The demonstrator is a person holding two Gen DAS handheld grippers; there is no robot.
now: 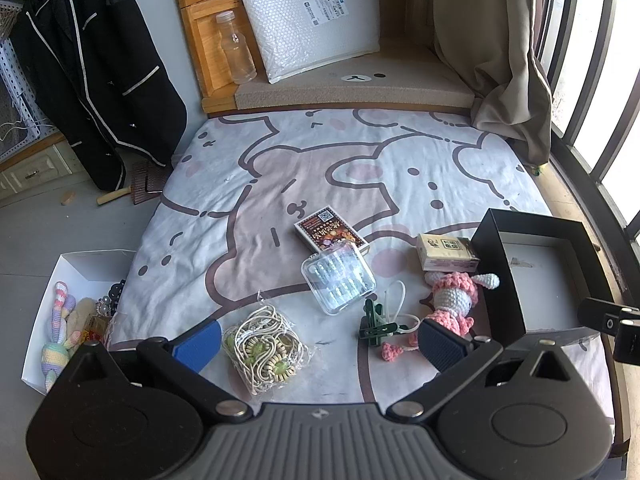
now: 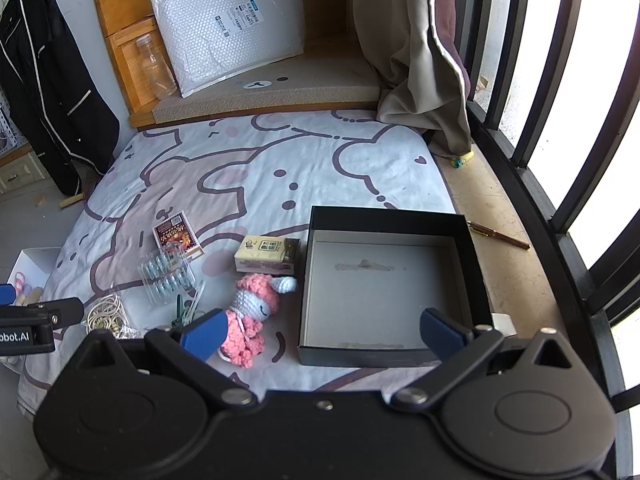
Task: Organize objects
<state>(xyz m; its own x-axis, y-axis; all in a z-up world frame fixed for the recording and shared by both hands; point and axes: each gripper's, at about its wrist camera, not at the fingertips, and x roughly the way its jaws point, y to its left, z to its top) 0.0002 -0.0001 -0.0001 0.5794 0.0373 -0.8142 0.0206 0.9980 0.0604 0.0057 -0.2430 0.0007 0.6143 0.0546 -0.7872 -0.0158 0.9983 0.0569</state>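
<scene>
On the cartoon bedsheet (image 1: 280,168) lie a bag of cream cords (image 1: 262,348), a clear plastic case (image 1: 338,278), a dark card box (image 1: 330,232), a cream tissue pack (image 1: 444,254), a green clip (image 1: 376,322) and a pink crochet doll (image 1: 452,300). An empty black box (image 2: 384,280) stands at the right. My left gripper (image 1: 320,344) is open above the cord bag and clip. My right gripper (image 2: 324,332) is open over the black box's near left corner, its left finger beside the doll (image 2: 252,316).
A white tray (image 1: 80,264) with crochet toys sits on the floor at the left. A padded envelope (image 1: 308,12) and clear bottle (image 1: 236,48) stand on the far ledge. A curtain (image 2: 420,48) and window bars are at the right; a pen (image 2: 500,236) lies on the sill.
</scene>
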